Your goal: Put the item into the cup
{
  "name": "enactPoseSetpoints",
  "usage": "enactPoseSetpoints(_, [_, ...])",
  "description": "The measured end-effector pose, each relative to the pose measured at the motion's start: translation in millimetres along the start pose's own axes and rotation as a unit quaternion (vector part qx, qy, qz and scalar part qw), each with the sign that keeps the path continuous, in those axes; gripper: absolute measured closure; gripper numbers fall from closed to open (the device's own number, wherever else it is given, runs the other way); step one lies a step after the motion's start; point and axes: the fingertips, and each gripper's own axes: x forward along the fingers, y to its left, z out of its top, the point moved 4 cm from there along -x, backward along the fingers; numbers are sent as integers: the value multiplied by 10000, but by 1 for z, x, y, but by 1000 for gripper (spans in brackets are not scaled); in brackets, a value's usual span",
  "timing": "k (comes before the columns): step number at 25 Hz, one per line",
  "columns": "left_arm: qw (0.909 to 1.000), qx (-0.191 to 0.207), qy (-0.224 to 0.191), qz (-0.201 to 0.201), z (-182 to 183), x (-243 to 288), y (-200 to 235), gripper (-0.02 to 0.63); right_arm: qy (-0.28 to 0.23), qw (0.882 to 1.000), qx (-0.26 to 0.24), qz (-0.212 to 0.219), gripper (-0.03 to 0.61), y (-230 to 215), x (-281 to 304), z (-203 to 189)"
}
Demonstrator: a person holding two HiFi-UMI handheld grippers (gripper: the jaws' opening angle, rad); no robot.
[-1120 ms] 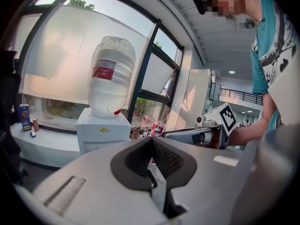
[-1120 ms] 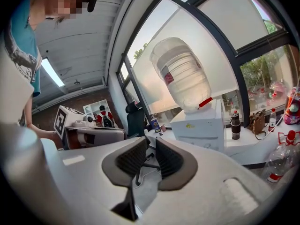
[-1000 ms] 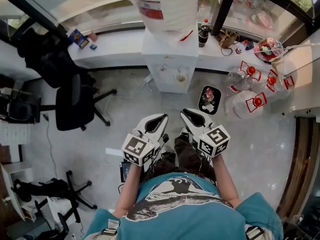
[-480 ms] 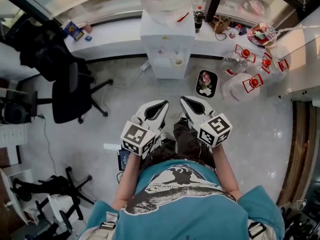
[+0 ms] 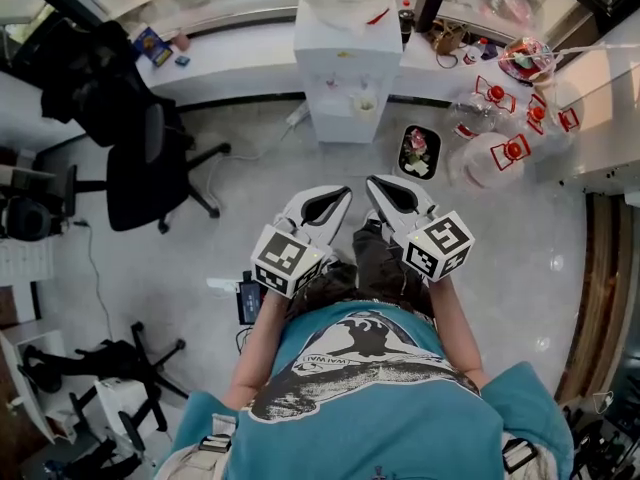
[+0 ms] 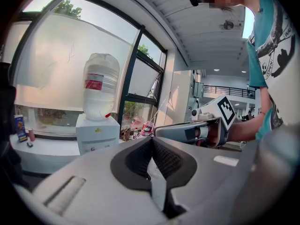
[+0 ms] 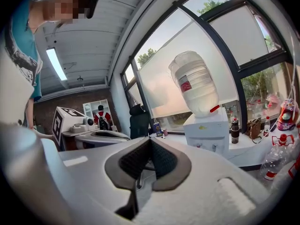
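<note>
Head view: water dispenser (image 5: 345, 63) stood against window ledge, black office chair (image 5: 140, 168) at its left. Left gripper (image 5: 338, 194) and right gripper (image 5: 376, 184) hung side by side above floor, jaws of each pressed together, nothing between. Small cup (image 5: 362, 102) sat in dispenser's recess, well apart from both; what goes into it not made out.

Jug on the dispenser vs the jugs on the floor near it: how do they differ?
The jug on the dispenser sits neck down atop the white dispenser; the floor jugs stand on the floor nearby, necks up. The jug on the dispenser carries a red label; the floor jugs show red caps and handles. Shared: large clear plastic water jugs.
</note>
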Motion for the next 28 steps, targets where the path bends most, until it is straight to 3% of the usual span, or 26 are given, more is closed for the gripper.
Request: enactPoseSetpoints(28, [9999,71,-99,29,4,-8,5,601,196,9994,-174,237,578,12,17,3])
